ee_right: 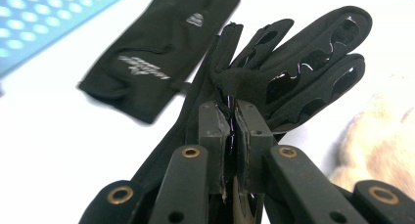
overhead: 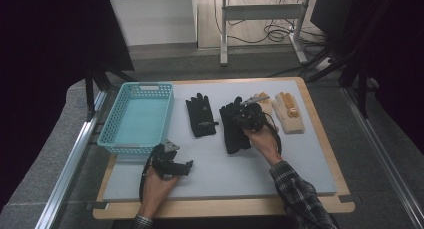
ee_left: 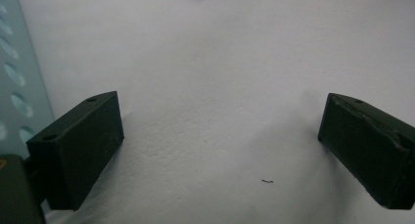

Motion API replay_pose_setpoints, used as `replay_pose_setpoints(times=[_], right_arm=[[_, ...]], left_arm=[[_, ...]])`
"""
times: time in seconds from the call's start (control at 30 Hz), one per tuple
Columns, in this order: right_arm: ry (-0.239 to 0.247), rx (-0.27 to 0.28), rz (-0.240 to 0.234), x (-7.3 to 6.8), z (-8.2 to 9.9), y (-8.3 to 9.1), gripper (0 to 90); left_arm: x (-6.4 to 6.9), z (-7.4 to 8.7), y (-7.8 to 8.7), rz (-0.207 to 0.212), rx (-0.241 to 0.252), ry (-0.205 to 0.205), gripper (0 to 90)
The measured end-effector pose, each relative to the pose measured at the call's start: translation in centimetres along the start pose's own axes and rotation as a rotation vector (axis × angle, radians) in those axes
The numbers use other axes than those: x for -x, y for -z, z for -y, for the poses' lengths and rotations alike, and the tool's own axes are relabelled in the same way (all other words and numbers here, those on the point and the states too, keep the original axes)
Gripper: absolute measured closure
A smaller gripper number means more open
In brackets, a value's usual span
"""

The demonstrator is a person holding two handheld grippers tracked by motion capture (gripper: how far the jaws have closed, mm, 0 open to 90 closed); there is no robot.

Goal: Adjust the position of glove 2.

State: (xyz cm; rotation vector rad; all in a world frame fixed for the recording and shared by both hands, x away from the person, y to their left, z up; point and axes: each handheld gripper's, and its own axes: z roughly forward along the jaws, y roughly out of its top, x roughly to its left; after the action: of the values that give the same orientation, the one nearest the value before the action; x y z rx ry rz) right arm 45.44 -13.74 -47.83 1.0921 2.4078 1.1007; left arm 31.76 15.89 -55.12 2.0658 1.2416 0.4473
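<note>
Two black gloves lie mid-table. The left black glove (overhead: 201, 118) lies flat, and the right gripper view shows it with a small logo (ee_right: 161, 53). My right gripper (overhead: 248, 114) is shut on the other black glove (overhead: 233, 134). In its own view the jaws (ee_right: 232, 121) pinch the fabric, and the glove's fingers (ee_right: 303, 62) bunch up beyond the tips. My left gripper (overhead: 187, 165) rests near the table's front left. Its jaws (ee_left: 220, 131) are wide open over bare grey table, with nothing between them.
A light blue perforated basket (overhead: 167, 120) stands at the table's left, its wall (ee_left: 17, 87) close beside my left gripper. Two beige gloves with orange patches (overhead: 289, 114) lie at the back right, just beyond my right gripper (ee_right: 377, 145).
</note>
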Motion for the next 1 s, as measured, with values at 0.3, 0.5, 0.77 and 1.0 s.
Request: replay_pose_setpoints(times=[0.3, 0.5, 0.77, 1.0], right_arm=[[0.029, 0.033, -0.036, -2.7, 1.1, 4.6, 81.1], [0.071, -0.004, -0.037, -4.1, 3.5, 4.5, 80.6], [0.065, -0.051, -0.050, -4.1, 6.3, 2.5, 71.3], [0.066, 0.017, -0.002, -2.3, 6.0, 5.5, 49.5]], left_arm=[[0.0, 0.0, 0.0, 0.000, 0.001, -0.001, 3.3], [0.0, 0.0, 0.0, -0.001, 0.003, 0.002, 3.3], [0.0, 0.0, 0.0, -0.001, 0.000, 0.000, 3.3], [0.0, 0.0, 0.0, 0.000, -0.001, 0.000, 3.3]])
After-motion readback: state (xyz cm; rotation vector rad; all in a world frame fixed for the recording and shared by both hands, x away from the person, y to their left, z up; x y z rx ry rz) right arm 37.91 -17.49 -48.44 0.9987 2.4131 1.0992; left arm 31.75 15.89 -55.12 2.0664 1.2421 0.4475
